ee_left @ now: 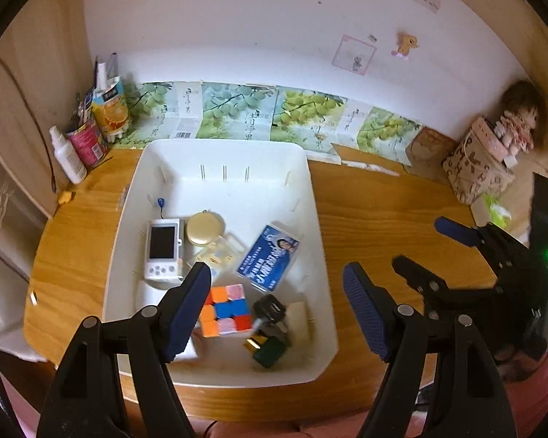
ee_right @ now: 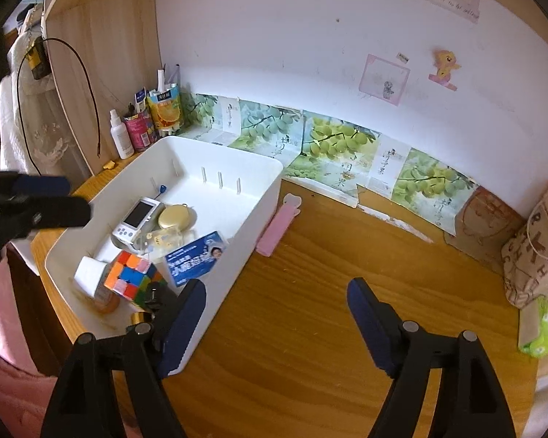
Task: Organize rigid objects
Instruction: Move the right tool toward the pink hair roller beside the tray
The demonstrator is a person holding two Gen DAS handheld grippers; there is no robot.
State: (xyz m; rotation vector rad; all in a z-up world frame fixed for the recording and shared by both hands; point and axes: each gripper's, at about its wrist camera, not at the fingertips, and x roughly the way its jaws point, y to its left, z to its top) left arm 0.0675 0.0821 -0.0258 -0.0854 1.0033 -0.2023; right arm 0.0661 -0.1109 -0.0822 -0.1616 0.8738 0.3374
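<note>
Left wrist view: both grippers' fingers (ee_left: 197, 292) spread empty (left ones hiding part of the cube (ee_left: 225, 310)).

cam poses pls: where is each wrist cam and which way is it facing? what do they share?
Left wrist: sits over the white bin, angled down toward the wall; its own open tool frames the puzzle cube, and the right tool shows on the right.
Right wrist: sits right of the bin, angled down over bare desk; its own open, empty tool shows, with the left tool at left.
Shared: bin, cube, blue card box, desk.
</note>
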